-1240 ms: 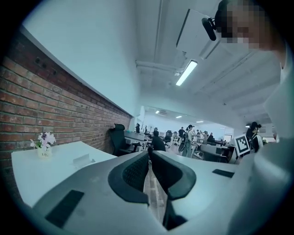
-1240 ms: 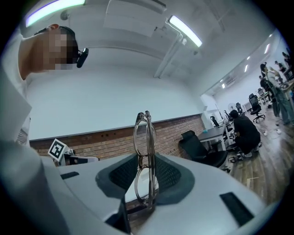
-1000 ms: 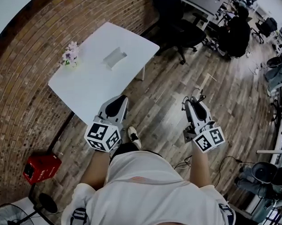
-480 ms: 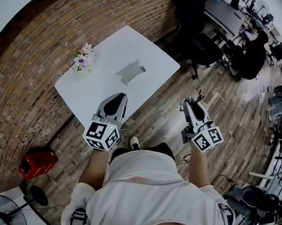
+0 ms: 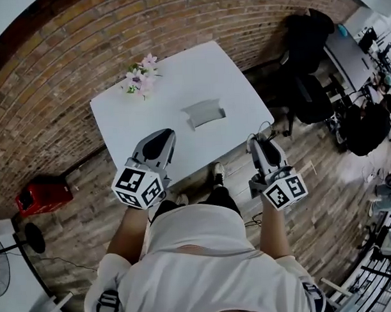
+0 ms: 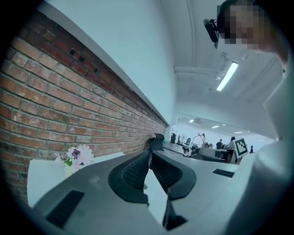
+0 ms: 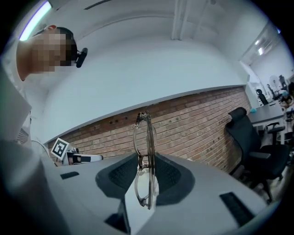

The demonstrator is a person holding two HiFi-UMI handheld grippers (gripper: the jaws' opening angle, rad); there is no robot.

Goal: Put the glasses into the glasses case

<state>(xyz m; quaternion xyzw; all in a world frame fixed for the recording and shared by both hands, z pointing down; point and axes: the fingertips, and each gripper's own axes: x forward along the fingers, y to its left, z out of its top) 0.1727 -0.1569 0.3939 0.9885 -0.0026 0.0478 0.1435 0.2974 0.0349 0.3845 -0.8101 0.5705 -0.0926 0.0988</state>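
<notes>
Clamping glasses (image 7: pixel 146 137): right fingers (image 7: pixel 120 174) (seen in right gripper view) | left fingers (image 6: pixel 133 172) together, empty | case (image 5: pixel 203 112): head view

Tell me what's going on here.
A person stands at a white table with tongs in each hand. The right tongs are clamped on a folded pair of glasses, held upright between the jaws. The left tongs are closed and carry nothing. A grey glasses case lies on the table ahead, beyond both tongs, with a small bunch of flowers near the far edge. The glasses are not yet in the case.
</notes>
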